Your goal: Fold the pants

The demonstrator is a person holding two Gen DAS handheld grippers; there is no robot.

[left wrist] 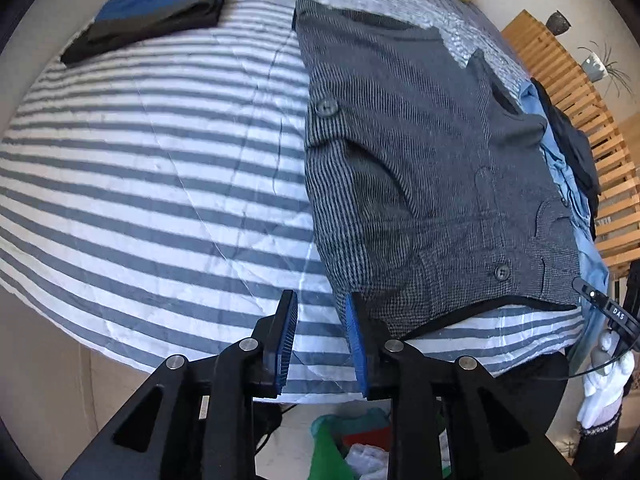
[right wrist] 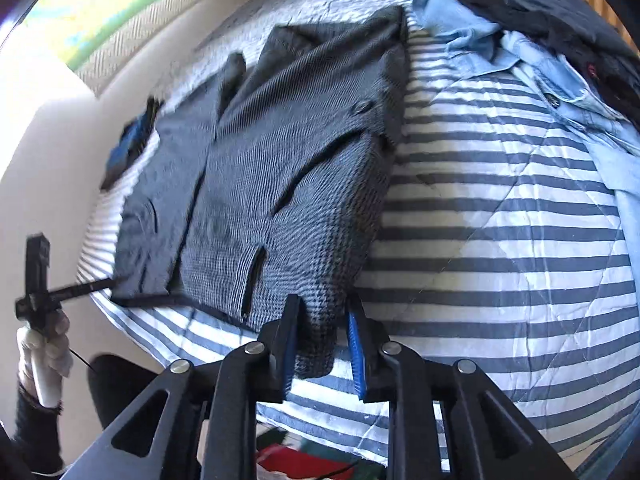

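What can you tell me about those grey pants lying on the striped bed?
The grey pants look like woven wool with a fine check pattern. They lie folded flat on the striped bedcover, waistband nearest, with two buttons and slit pockets showing. A blue shirt lies beside them. One near corner sits between the right tongs; whether they pinch it is unclear.

the pants (left wrist: 420, 168) are woven in a fine grey and black check with grey buttons. the bed cover (left wrist: 160, 168) is striped white and grey-blue. blue pads (left wrist: 356, 344) are seen on black gripper fingers.
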